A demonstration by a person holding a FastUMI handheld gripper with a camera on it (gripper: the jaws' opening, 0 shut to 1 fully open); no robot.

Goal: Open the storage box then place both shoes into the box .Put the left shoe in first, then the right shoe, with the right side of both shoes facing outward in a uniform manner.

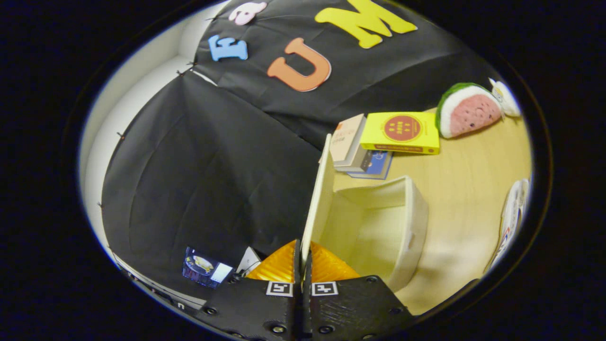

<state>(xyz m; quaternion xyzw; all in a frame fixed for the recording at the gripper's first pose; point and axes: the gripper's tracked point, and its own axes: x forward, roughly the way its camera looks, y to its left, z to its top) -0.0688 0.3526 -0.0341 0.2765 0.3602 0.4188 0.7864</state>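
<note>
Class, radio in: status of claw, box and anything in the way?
Claw shut on lid. Box open, no shoes inside. Books beyond box.

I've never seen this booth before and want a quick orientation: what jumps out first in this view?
The gripper is shut on the storage box lid, holding it raised edge-on between its fingers. Beside the lid the cream storage box stands open and empty on the wooden table. Beyond it lie a yellow book on a stack of books and a watermelon slice toy.
</note>
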